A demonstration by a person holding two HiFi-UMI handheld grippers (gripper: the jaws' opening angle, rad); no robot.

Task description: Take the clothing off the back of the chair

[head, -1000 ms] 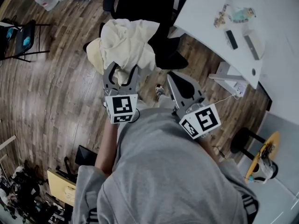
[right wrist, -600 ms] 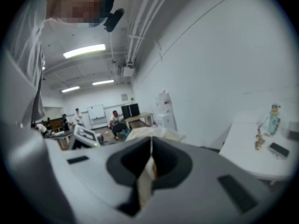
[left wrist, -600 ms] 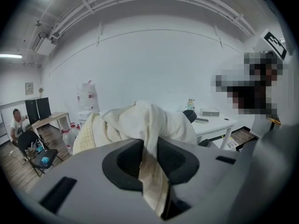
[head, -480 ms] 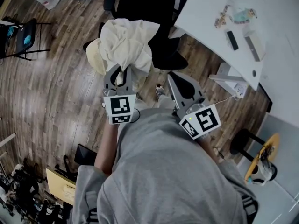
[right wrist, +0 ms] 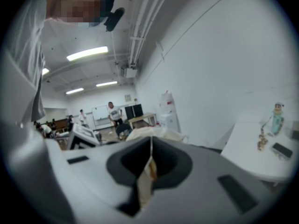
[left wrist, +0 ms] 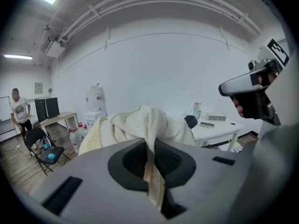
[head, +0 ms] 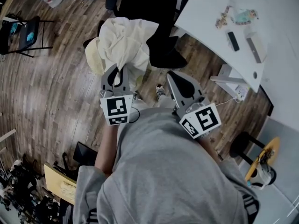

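Your left gripper (left wrist: 150, 158) has just closed onto a fold of the cream clothing (left wrist: 140, 122), which its own view shows clearly. Only the head view shows the clothing draped over the black chair (head: 150, 8), upper centre. Your right gripper (right wrist: 148, 164) is pinched together.

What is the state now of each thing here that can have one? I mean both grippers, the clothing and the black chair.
left gripper: shut on the clothing, jaws just closed on a fold of it.
right gripper: shut, jaws together, apart from the clothing.
clothing: draped over the chair's back, not yet taken off.
chair: upright, its back covered by the clothing.
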